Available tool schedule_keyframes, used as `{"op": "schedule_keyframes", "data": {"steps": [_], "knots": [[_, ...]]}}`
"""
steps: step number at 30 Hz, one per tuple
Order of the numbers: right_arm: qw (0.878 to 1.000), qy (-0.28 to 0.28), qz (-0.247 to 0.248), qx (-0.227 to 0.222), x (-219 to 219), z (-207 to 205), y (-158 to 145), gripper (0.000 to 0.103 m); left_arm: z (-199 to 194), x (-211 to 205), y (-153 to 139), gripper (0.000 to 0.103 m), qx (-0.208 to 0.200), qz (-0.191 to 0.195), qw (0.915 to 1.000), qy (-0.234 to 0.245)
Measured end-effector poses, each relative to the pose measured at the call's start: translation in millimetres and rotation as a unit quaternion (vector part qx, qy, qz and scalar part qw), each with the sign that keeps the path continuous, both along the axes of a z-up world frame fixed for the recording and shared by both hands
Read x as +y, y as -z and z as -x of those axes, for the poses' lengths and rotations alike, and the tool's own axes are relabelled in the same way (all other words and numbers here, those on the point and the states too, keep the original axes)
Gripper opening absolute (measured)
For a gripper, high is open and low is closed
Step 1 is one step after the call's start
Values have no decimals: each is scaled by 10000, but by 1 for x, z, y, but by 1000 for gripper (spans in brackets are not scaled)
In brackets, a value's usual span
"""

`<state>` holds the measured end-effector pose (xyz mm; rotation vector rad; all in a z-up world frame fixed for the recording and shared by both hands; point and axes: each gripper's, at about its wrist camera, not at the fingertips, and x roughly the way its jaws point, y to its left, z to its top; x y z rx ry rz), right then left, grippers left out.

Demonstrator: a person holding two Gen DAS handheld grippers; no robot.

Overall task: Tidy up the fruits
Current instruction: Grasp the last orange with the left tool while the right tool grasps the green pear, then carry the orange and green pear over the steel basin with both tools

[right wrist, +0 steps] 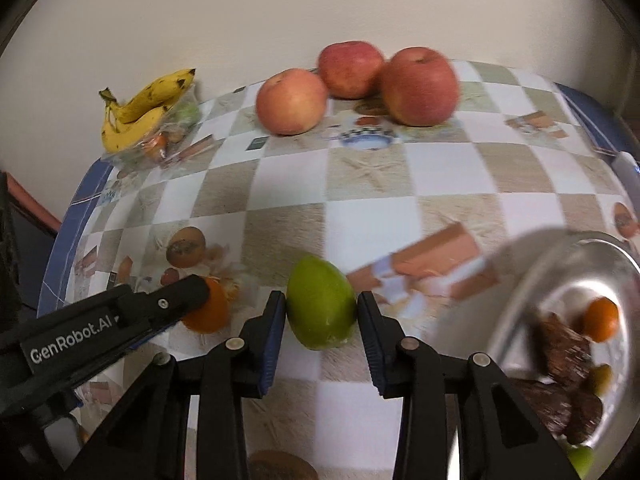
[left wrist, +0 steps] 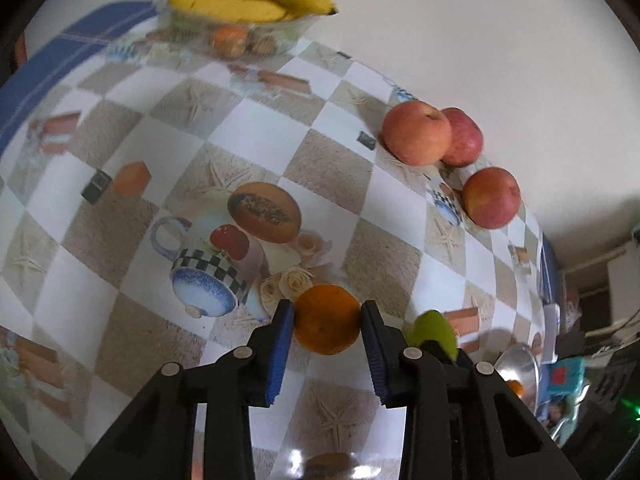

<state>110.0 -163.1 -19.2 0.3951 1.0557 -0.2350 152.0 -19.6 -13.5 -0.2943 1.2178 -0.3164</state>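
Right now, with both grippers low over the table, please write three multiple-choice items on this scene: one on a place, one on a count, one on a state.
1. Where do the bananas lie?
A. on a clear container by the wall
B. in the metal bowl
C. between the apples

2. How many apples stand on the table?
A. two
B. three
C. five

3. What does the left gripper hold?
A. nothing
B. a banana
C. the orange

Answers:
1 A: they rest on the clear container at the far edge.
2 B: three red apples stand near the wall.
3 C: its pads press both sides of the orange, while the right gripper clamps the green fruit.
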Motion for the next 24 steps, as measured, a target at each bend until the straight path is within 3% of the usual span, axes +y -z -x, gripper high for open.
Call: {"op": "schedule_keyframes", "data": {"steps": [8, 15, 24], "knots": [[9995, 181, 270, -46, -6, 38, -29, 39, 36, -11, -26, 37, -408, -411, 9977, 358], [9990, 419, 175, -44, -19, 78, -42, 39, 62, -32, -46, 37, -680, -399, 9946, 668], [9919, 1230, 305, 78, -75, 128, -48, 39, 111, -105, -49, 37, -839, -400, 9786, 1834]]}}
